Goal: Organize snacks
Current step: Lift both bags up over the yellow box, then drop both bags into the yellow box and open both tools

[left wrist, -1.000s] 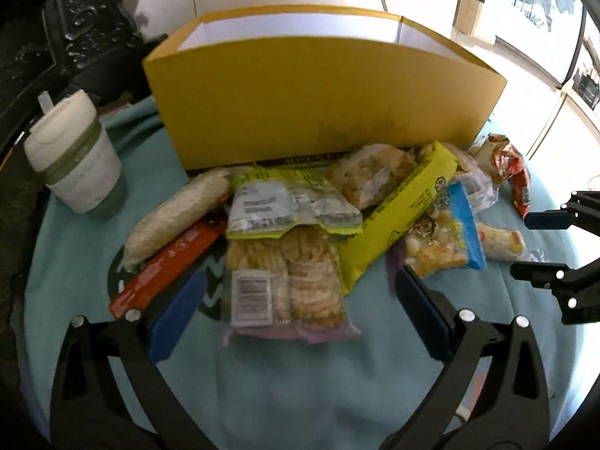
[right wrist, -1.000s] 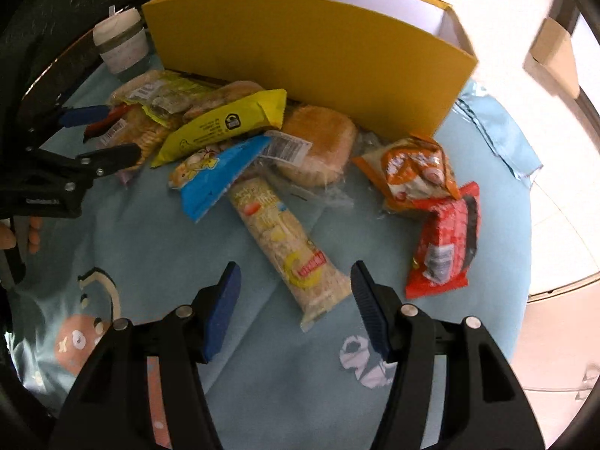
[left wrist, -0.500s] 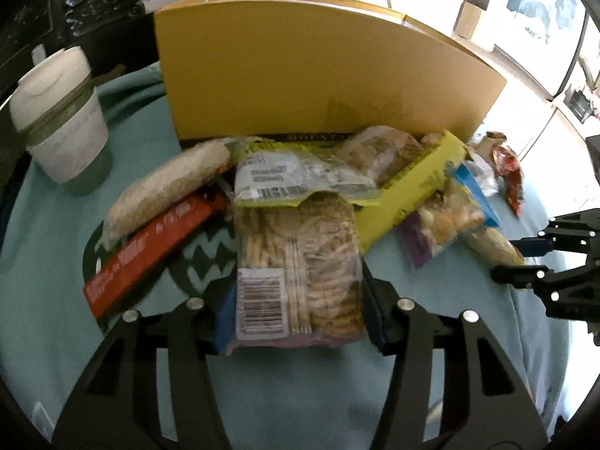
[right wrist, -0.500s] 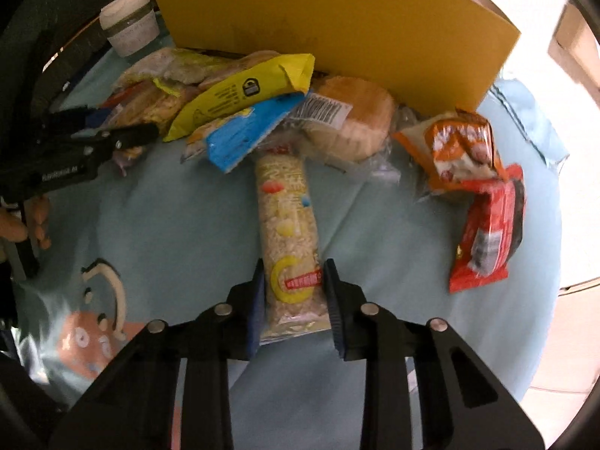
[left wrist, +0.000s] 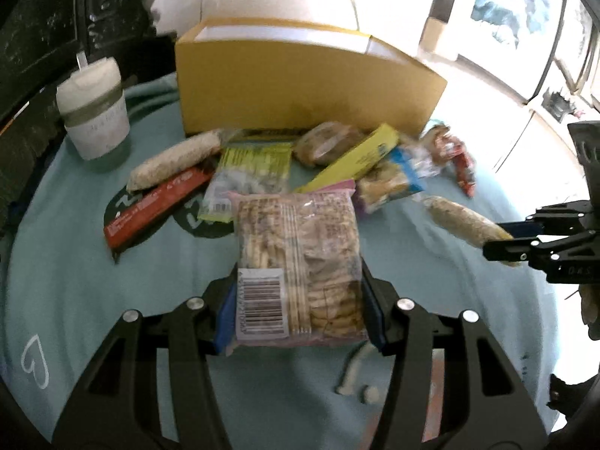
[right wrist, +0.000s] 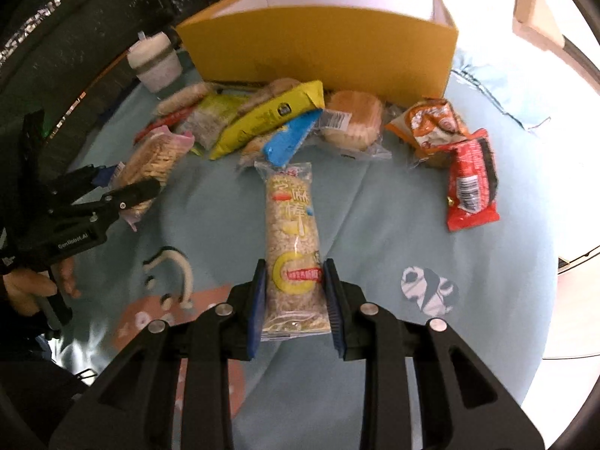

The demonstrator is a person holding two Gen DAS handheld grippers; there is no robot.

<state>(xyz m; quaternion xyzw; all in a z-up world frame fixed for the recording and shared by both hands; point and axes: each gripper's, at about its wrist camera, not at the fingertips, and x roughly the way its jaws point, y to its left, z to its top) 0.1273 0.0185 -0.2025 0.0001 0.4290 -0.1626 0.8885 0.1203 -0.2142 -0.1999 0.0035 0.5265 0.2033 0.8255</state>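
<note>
1. The left gripper [left wrist: 298, 309] has its blue pads [left wrist: 225, 318] clamped on the near end of the clear biscuit pack [left wrist: 298, 262], just beside the barcode label; the pack juts forward from the jaws and appears lifted off the teal cloth [left wrist: 93, 300]

2. The right gripper [right wrist: 294, 300] has its pads [right wrist: 257, 300] pressed on both sides of the lower end of the long rice-stick pack [right wrist: 294, 232]; most of the pack extends unsupported beyond the fingertips

3. Both grips sit at one end of a soft wrapper, so each pack is likely to droop or swing; the carry should be smooth, with each pack kept level and the jaws held firm

4. The yellow box [left wrist: 303, 86] stands open-topped behind the snack pile [right wrist: 285, 123], and is judged the destination; each pack should rise clear of the front wall before moving over it

5. The two grippers are near each other over the cloth, so entering the box one at a time would avoid a collision

6. The lidded cup [left wrist: 95, 112] beside the box's left end should be given room

7. Release should follow only once a pack is inside the walls
</note>
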